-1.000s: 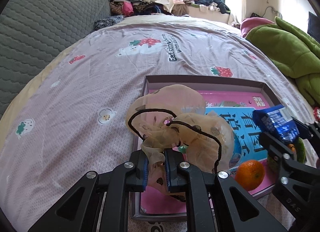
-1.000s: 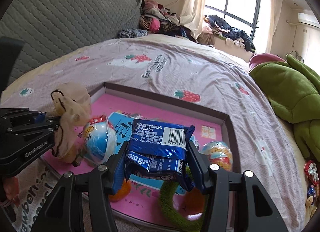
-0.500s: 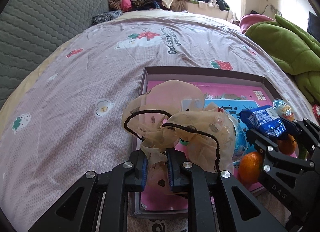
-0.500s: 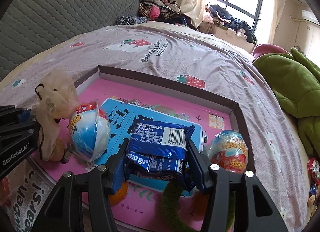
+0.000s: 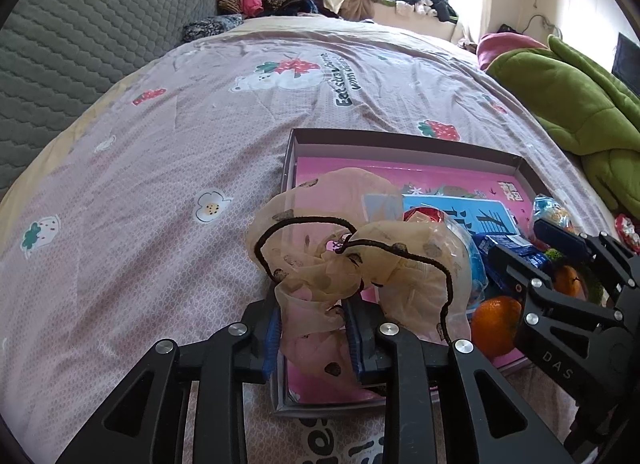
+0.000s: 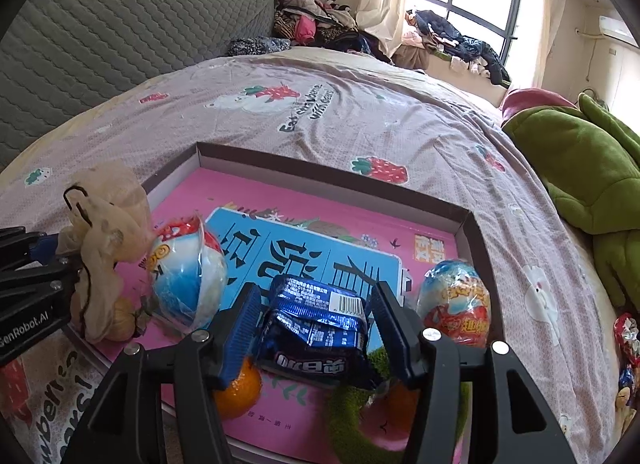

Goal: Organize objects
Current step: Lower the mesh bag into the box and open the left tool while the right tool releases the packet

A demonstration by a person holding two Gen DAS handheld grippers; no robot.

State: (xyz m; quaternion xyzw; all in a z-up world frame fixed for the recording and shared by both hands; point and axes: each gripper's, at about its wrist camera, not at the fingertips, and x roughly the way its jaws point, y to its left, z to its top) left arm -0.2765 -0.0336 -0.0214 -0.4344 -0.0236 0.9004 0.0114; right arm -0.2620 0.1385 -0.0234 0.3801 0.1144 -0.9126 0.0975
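Left wrist view: left gripper (image 5: 314, 334) over the near-left corner of the shallow box (image 5: 404, 141), jaws opening, the beige sheer hair bow (image 5: 340, 264) between the blue pads, fabric slack and bulging, so the pads look to be letting go rather than pinching; bow hangs over the pink box floor, likely a drop-off into the box. Right gripper (image 5: 560, 264) visible at right, above an orange (image 5: 494, 326). Box sits on the pink strawberry-print bedsheet (image 5: 160, 204), which explains why everything gets collected inside it. Right wrist view: right gripper (image 6: 316, 320) jaws wide with the blue snack packet (image 6: 320, 328) between the pads; left pad seems touching the crumpled edge, right pad close, so firm grip or just released: cannot tell. Packet sits low over the blue book cover in the box, above an orange (image 6: 238, 392) and a green plush ring (image 6: 352, 416). Two wrapped toy eggs already inside: blue-white one (image 6: 188, 276) left, red-blue one (image 6: 456, 304) right. Bow and left gripper (image 6: 60, 268) at frame left.
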